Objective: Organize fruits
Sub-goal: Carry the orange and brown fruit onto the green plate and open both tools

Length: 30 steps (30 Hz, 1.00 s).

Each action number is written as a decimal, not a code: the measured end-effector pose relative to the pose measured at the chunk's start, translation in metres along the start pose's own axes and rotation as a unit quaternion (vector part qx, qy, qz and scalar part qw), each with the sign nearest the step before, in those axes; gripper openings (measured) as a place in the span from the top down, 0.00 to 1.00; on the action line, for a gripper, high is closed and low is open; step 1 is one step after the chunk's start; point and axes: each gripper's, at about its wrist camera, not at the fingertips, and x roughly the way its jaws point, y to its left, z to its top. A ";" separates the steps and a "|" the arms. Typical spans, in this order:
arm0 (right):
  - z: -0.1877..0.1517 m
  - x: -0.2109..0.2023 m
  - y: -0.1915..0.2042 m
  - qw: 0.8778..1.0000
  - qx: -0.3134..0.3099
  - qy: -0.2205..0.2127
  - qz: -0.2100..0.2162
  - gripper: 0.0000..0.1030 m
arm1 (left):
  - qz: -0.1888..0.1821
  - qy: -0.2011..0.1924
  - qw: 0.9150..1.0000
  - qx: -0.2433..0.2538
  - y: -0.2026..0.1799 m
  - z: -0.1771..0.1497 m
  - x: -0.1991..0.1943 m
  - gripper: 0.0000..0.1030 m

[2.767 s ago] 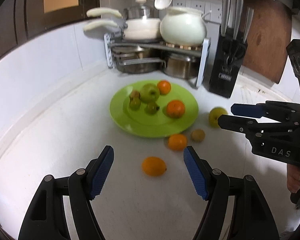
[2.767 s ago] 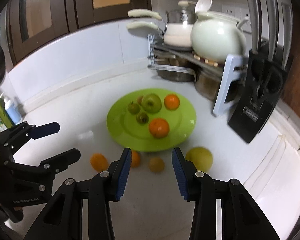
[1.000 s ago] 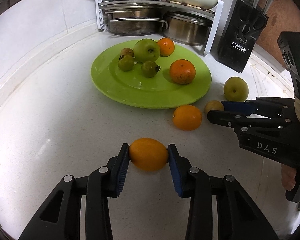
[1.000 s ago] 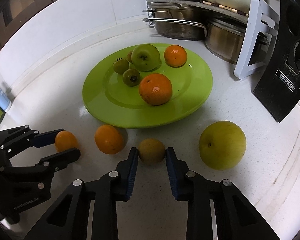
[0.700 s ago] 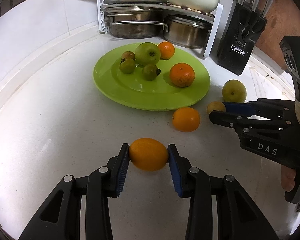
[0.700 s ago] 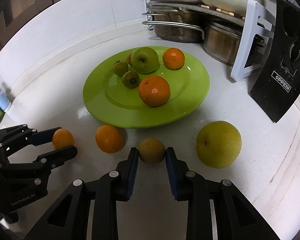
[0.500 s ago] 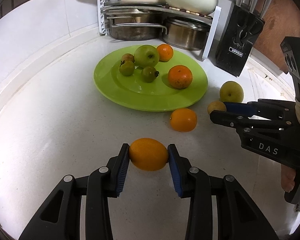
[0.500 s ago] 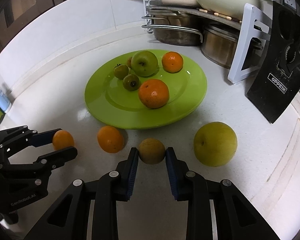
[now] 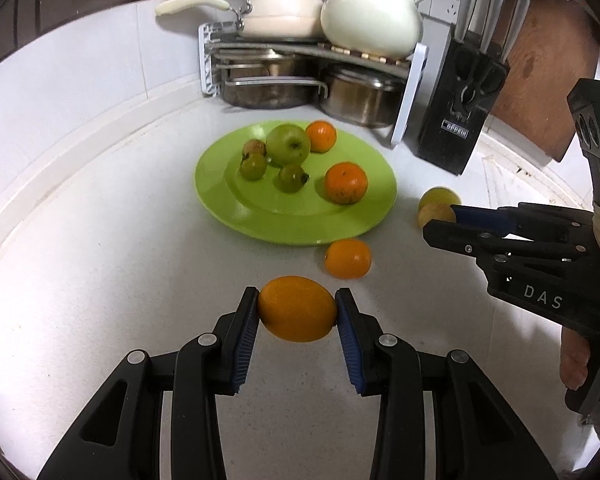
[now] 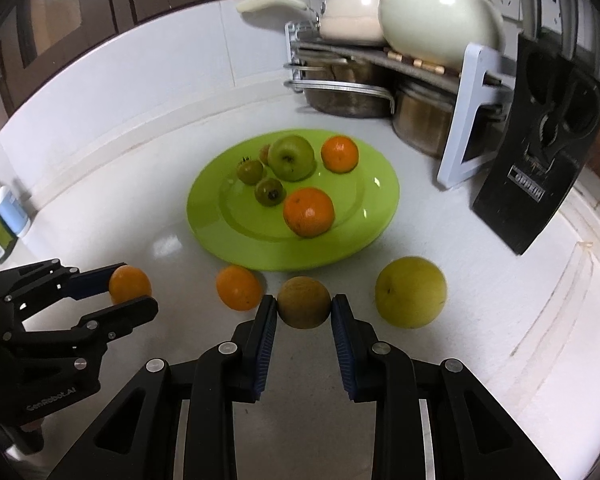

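My left gripper (image 9: 297,312) is shut on an orange fruit (image 9: 297,309) and holds it above the white counter, in front of the green plate (image 9: 228,196). My right gripper (image 10: 304,306) is shut on a small brown-yellow fruit (image 10: 303,302), also lifted. The plate (image 10: 212,216) holds a green apple (image 10: 291,157), two oranges and some small green fruits. A loose orange (image 9: 348,258) and a yellow-green pear (image 10: 410,292) lie on the counter by the plate's near edge.
A pot rack (image 9: 300,64) with pans and a white pot stands behind the plate. A black knife block (image 9: 460,116) stands to its right, a wooden board (image 9: 548,64) behind that. A small bottle (image 10: 10,216) stands far left.
Both grippers closed on their fruits earlier and have since risen and drawn back from the counter, each with its fruit. The plate looks farther away.
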 end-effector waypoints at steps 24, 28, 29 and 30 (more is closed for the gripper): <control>0.057 -0.020 -0.003 0.998 -0.014 -0.067 -0.006 0.71 | 0.019 -0.071 0.997 0.023 0.006 0.059 -0.017 0.63; 0.070 -0.014 -0.004 0.997 -0.022 -0.070 -0.012 0.71 | 0.021 -0.070 0.997 0.024 0.011 0.070 -0.011 0.63; 0.072 -0.013 -0.004 0.997 -0.023 -0.070 -0.012 0.71 | 0.022 -0.071 0.997 0.025 0.012 0.072 -0.009 0.63; 0.076 -0.010 -0.005 0.997 -0.025 -0.069 -0.012 0.71 | 0.023 -0.071 0.997 0.026 0.013 0.074 -0.007 0.63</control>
